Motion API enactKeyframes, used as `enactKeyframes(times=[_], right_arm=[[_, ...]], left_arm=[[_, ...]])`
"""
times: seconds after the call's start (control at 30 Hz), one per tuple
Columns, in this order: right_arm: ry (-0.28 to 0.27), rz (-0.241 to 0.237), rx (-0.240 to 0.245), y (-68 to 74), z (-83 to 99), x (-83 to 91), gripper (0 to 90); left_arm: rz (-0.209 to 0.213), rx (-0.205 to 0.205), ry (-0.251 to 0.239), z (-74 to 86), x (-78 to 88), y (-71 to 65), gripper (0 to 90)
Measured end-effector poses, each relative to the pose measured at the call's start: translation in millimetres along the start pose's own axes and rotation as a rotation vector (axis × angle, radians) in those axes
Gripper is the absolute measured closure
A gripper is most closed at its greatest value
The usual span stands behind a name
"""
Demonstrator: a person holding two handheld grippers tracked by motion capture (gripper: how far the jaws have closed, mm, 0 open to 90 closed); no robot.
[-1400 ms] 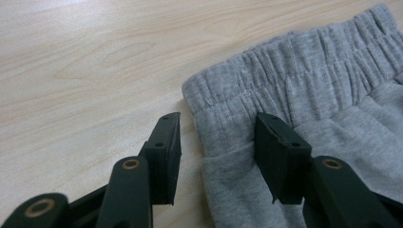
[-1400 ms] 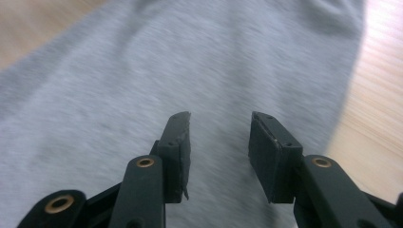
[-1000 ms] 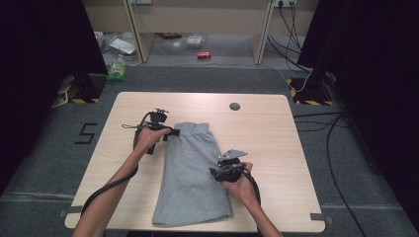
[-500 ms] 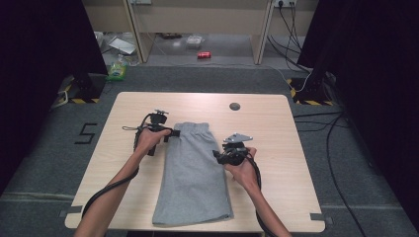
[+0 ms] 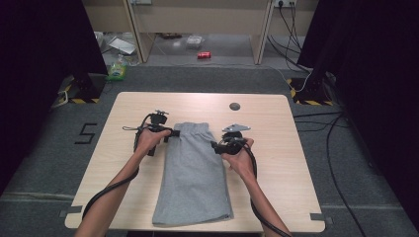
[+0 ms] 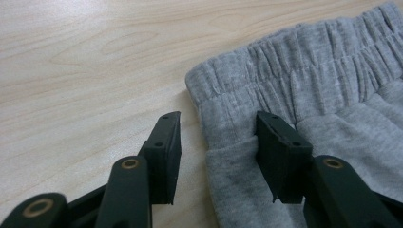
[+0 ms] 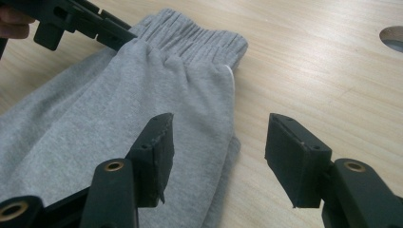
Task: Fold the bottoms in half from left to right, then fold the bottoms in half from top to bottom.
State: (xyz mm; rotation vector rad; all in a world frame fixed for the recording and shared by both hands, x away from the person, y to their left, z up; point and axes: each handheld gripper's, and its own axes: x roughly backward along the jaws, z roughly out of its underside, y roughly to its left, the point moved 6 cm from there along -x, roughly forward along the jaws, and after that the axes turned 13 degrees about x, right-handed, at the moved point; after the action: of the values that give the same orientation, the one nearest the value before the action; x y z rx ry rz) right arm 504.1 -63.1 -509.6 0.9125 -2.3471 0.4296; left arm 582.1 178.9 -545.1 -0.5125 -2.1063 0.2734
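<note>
On the light wooden desk (image 5: 123, 163), a pair of grey sweat shorts (image 5: 195, 173) lies folded lengthwise down the middle, its elastic waistband (image 6: 304, 66) toward the far edge and its hems at the near edge. Your left gripper (image 6: 218, 152) sits at the left corner of the waistband with its jaws apart: one jaw rests on the bare wood just beside the cloth, the other on the fabric just below the gathered band, so the side edge runs between them, not yet pinched. Your right gripper (image 7: 218, 156) is at the garment's right edge, a little below the waistband, jaws spread wide; its left jaw hovers over the grey cloth and its right jaw over the wood, the folded edge between them. A small round grommet (image 5: 234, 105) shows in the desk near the far edge, well apart from the shorts.
</note>
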Motion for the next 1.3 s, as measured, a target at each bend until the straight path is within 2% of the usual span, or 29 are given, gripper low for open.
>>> enactKeyframes(times=[0.4, 0.93, 1.3], right_arm=[[-0.003, -0.003, -0.023, -1.6, -2.7, -6.9, 41.3], [-0.011, 0.014, -0.037, -9.2, -27.9, -28.9, 41.1], [0.032, 0.012, -0.062, -15.4, -23.4, -49.8, 41.3]], left_arm=[[-0.003, -0.006, 0.001, 0.0, -0.2, -0.3, 51.7], [-0.005, -0.005, -0.008, 1.1, 0.1, -0.7, 51.8], [-0.007, -0.006, -0.008, 1.0, 0.0, -0.9, 51.9]])
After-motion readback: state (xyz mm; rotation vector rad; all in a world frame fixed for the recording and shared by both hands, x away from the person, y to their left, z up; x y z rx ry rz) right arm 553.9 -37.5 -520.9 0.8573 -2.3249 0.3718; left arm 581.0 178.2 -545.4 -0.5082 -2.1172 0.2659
